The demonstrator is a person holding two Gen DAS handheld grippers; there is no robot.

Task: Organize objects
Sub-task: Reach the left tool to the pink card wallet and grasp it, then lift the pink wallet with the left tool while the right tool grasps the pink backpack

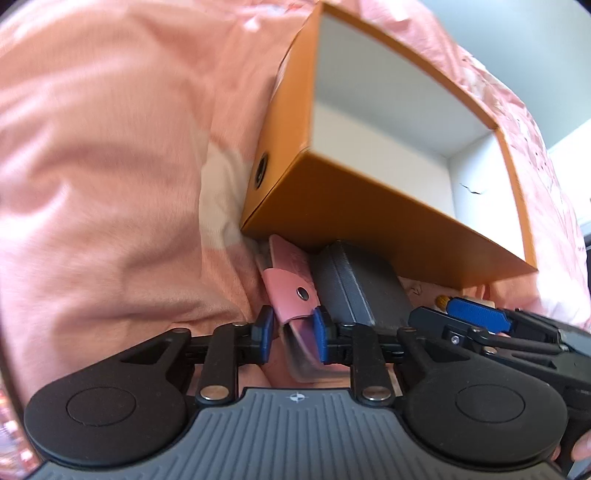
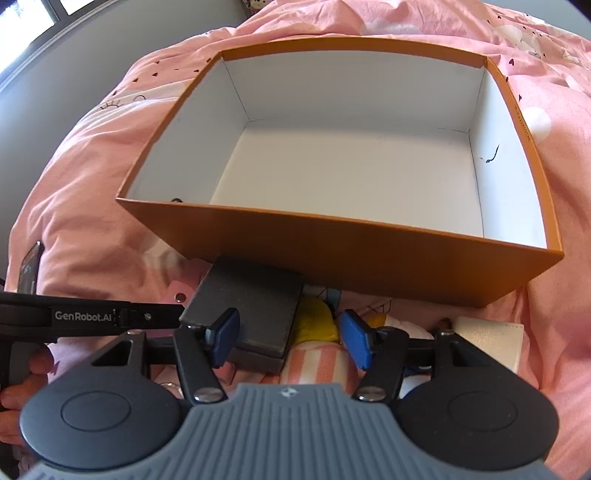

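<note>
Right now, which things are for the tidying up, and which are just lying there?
For the job: orange box; pink snap case in the left hand-held gripper; dark grey case; striped cloth.

Just there: pink bedding; window.

Bedroom in a home. Everything sits on a bed [image 2: 110,155] covered by a rumpled pink duvet [image 1: 110,166] printed with small hearts and cartoon shapes. Plain grey wall [image 2: 74,48] behind, window [image 2: 33,22] with daylight at the upper left corner. Orange cardboard box [image 2: 332,251] and small household items lie on the bedding.
</note>
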